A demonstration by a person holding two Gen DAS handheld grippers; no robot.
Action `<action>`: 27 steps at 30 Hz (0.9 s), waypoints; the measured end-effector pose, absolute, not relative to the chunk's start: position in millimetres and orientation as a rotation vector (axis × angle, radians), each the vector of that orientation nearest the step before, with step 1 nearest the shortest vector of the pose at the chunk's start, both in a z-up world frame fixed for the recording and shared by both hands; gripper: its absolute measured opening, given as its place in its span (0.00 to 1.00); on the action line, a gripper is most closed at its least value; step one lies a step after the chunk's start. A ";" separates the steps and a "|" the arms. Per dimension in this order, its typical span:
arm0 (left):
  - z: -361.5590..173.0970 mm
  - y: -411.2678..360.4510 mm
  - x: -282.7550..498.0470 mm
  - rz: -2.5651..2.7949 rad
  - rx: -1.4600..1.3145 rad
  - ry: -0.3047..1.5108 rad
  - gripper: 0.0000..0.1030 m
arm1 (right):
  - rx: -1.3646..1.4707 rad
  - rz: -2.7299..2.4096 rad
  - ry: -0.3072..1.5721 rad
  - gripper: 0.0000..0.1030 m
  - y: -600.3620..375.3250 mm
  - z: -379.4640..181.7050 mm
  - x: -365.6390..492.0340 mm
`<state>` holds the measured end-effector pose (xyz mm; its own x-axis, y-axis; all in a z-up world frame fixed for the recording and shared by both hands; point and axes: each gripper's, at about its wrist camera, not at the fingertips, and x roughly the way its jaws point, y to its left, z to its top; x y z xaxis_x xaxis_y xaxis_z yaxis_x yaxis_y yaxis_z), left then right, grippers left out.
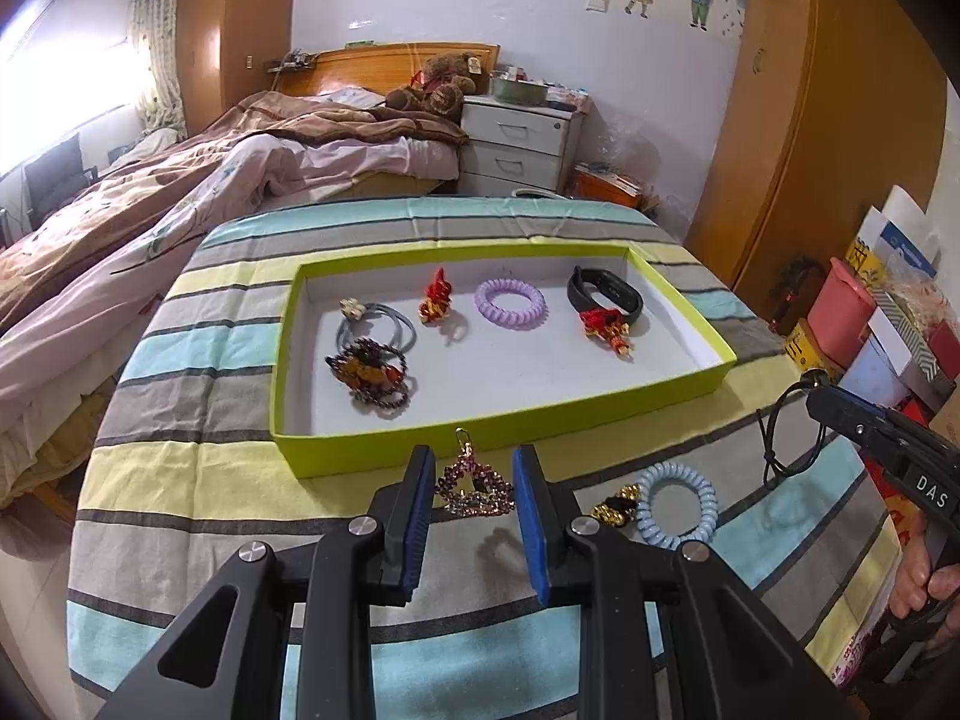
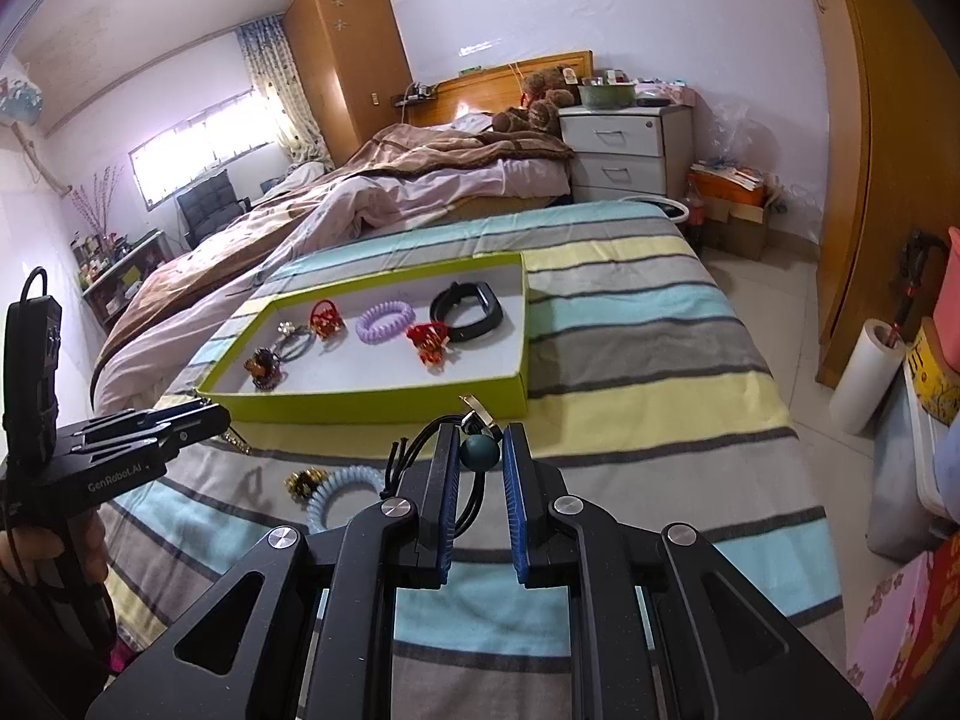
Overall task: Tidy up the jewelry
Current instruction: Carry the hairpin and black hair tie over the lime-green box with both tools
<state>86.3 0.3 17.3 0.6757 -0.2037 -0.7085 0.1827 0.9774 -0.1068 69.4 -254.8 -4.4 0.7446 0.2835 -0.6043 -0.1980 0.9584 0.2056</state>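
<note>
A lime-green tray [image 1: 360, 455] [image 2: 360, 413] with a white floor lies on the striped cloth. It holds a purple spiral hair tie [image 1: 510, 298], a black wristband [image 1: 606, 291], red ornaments and a dark beaded bracelet [image 1: 375, 375]. My left gripper [image 1: 474, 463] is shut on a beaded purple-and-gold heart ornament [image 1: 477, 487], held just above the cloth in front of the tray, over its own shadow. My right gripper [image 2: 480, 441] is shut on a black cord with a dark teal bead [image 2: 480, 451] and a metal clasp. In the right wrist view the left gripper [image 2: 201, 417] shows at the left.
A light blue spiral hair tie [image 1: 678, 504] [image 2: 342, 492] with a gold-and-black ornament [image 1: 618, 510] lies on the cloth between the two grippers. A bed with rumpled covers stands to the left. Boxes and a pink bin [image 1: 840, 306] are stacked on the right.
</note>
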 end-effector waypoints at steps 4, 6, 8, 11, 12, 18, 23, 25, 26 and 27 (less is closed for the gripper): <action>26.3 3.4 89.7 -0.225 -0.043 0.791 0.26 | 0.120 0.278 0.664 0.14 -248.8 5.2 74.6; 32.8 3.4 92.3 -0.223 -0.036 0.782 0.26 | 0.118 0.291 0.662 0.14 -244.9 10.1 82.0; 40.2 3.6 96.5 -0.227 -0.034 0.770 0.26 | 0.106 0.294 0.660 0.14 -240.2 13.7 87.4; 46.7 5.6 109.2 -0.243 -0.053 0.774 0.26 | 0.103 0.311 0.660 0.14 -232.4 18.6 100.7; 47.7 5.9 114.1 -0.240 -0.052 0.778 0.26 | 0.100 0.316 0.663 0.14 -229.9 18.5 104.3; 47.2 3.2 141.1 -0.249 -0.049 0.798 0.26 | 0.101 0.348 0.697 0.14 -214.4 15.2 135.5; 36.4 1.0 162.9 -0.263 -0.073 0.833 0.26 | 0.080 0.356 0.726 0.14 -197.3 7.2 157.8; 30.9 -0.3 168.3 -0.264 -0.068 0.845 0.26 | 0.074 0.363 0.748 0.14 -194.0 2.3 164.0; 27.7 -0.7 171.3 -0.266 -0.070 0.852 0.26 | 0.066 0.369 0.762 0.14 -190.9 -1.6 168.1; 24.5 -1.1 174.3 -0.268 -0.072 0.860 0.26 | 0.059 0.372 0.771 0.14 -188.7 -4.2 170.0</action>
